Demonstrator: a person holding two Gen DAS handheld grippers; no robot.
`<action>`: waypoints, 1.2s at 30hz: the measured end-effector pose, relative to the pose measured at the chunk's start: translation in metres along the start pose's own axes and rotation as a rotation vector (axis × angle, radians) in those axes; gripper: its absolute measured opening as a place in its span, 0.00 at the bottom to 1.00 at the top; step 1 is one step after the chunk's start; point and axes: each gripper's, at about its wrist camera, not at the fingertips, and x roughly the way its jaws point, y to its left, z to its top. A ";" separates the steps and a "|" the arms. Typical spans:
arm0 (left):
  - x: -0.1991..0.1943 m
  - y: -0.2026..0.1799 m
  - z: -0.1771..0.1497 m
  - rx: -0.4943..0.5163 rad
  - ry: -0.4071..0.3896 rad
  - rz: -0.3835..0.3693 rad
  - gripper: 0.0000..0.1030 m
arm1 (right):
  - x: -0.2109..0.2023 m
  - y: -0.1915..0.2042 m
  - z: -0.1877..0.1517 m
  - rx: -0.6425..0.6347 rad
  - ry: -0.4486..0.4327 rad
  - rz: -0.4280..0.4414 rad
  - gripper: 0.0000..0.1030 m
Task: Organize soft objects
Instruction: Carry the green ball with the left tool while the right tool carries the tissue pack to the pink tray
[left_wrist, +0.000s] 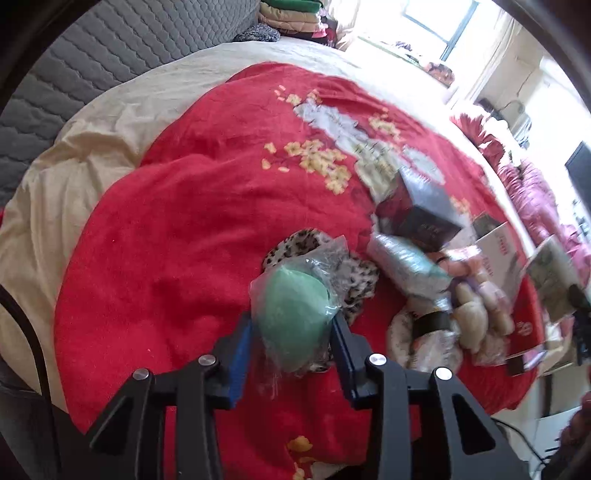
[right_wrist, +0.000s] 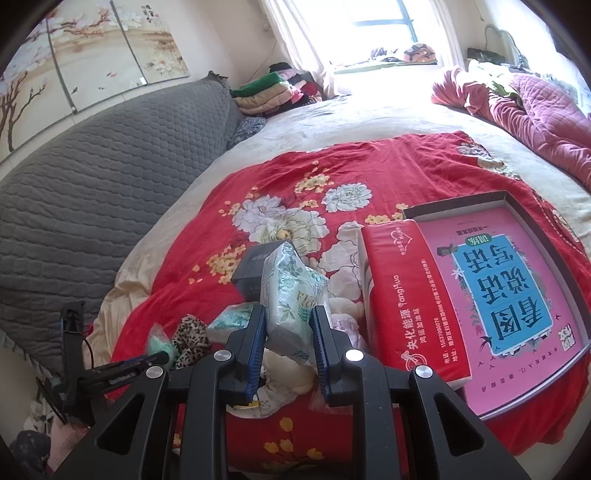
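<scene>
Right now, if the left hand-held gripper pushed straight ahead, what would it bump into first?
The left hand-held gripper already pinches the bagged green soft thing. Straight beyond, it would probably meet the leopard-print cloth on the red blanket; depth is hard to judge.

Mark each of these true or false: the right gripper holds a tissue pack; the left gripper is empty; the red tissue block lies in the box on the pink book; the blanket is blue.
1. The right gripper holds a tissue pack. True.
2. The left gripper is empty. False: a green sponge in a plastic bag sits between its fingers.
3. The red tissue block lies in the box on the pink book. True.
4. The blanket is blue. False: it is red with flowers.
</scene>
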 end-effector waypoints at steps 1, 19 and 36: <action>-0.004 -0.001 0.001 -0.002 -0.005 -0.011 0.39 | -0.001 0.000 0.000 0.001 -0.002 0.000 0.25; -0.059 -0.147 0.023 0.253 -0.068 -0.121 0.39 | -0.051 -0.031 0.011 0.076 -0.089 -0.027 0.24; -0.024 -0.341 -0.007 0.564 0.016 -0.200 0.39 | -0.108 -0.142 0.006 0.266 -0.200 -0.238 0.24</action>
